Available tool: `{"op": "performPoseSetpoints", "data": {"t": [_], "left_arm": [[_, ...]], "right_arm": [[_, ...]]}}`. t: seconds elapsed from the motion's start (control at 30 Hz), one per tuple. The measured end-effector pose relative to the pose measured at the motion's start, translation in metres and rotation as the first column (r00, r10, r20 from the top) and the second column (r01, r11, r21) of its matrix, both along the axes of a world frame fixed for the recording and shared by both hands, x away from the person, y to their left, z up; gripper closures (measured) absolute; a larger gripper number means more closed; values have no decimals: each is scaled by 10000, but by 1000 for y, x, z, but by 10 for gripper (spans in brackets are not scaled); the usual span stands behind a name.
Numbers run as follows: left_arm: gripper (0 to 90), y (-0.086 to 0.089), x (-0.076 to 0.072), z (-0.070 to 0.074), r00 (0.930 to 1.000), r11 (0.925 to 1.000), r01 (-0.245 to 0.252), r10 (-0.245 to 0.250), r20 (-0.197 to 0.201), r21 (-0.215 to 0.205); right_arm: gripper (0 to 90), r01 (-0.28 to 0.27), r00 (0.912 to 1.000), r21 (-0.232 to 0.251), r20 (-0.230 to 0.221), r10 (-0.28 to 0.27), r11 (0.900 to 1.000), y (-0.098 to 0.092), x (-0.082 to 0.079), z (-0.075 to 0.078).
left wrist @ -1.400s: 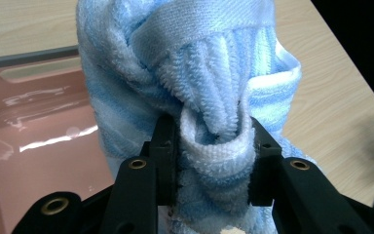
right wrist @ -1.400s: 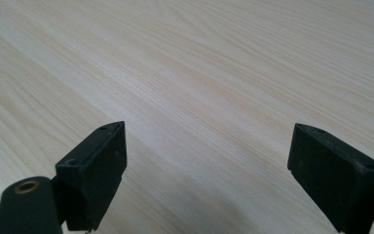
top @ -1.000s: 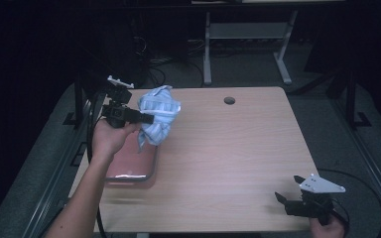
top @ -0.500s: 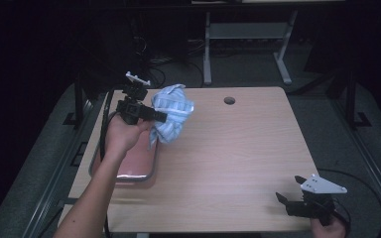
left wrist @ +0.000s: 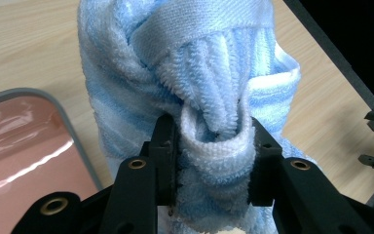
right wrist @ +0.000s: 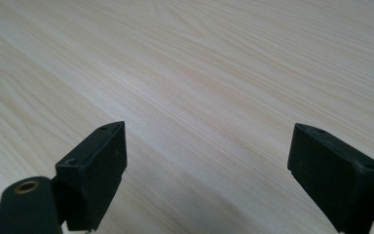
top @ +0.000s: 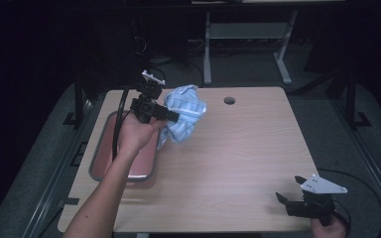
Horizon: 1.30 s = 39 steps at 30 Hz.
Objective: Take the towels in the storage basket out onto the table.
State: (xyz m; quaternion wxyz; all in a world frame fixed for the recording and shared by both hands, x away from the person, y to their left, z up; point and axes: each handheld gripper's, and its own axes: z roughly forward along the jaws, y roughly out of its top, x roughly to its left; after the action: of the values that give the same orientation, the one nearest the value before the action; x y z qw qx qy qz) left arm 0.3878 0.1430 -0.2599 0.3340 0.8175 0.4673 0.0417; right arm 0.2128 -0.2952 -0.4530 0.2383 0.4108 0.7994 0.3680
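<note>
A bunched light-blue striped towel (top: 183, 116) hangs above the table's left half, just right of a pink tray (top: 99, 153). My left gripper (top: 171, 118) is shut on a thick fold of the towel (left wrist: 214, 97); its two black jaws pinch the terry cloth from both sides in the left gripper view, around (left wrist: 213, 161). The tray (left wrist: 24, 136) shows empty at the lower left there. My right gripper (top: 290, 198) rests low at the table's near right corner. It is open, with bare wood between its fingers (right wrist: 97, 170).
The wooden table (top: 248, 148) has a round cable hole (top: 229, 100) near its far edge. A desk frame (top: 248, 44) and cables stand on the dark floor beyond. The other gripper's jaw tips show at the right edge of the left gripper view.
My left hand has carried the towel to the right and slightly farther from me, off the tray's far end. The right gripper has stayed where it was.
</note>
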Motion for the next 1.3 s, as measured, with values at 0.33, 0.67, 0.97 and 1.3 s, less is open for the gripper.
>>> {"op": "performPoseSetpoints", "data": {"t": [0.33,0.67,0.97,1.3], "left_arm": [[632,-23,4,-6,9993,9993,369,-369,-80,-20],[632,-42,7,-14,9974,9977,684,-684,-223,-11],[632,-55,9,-18,9960,9963,854,-853,-284,42],[631,-71,12,-28,9936,9945,1045,-1044,-440,-8]], "right_arm": [[137,33,10000,73,-22,-33,10000,-1,-1,0],[137,13,10000,92,-21,-13,10000,-1,-1,0],[137,23,10000,120,-7,-23,9999,-1,-2,0],[137,59,9999,38,-92,-59,10000,-2,-1,-1]]}}
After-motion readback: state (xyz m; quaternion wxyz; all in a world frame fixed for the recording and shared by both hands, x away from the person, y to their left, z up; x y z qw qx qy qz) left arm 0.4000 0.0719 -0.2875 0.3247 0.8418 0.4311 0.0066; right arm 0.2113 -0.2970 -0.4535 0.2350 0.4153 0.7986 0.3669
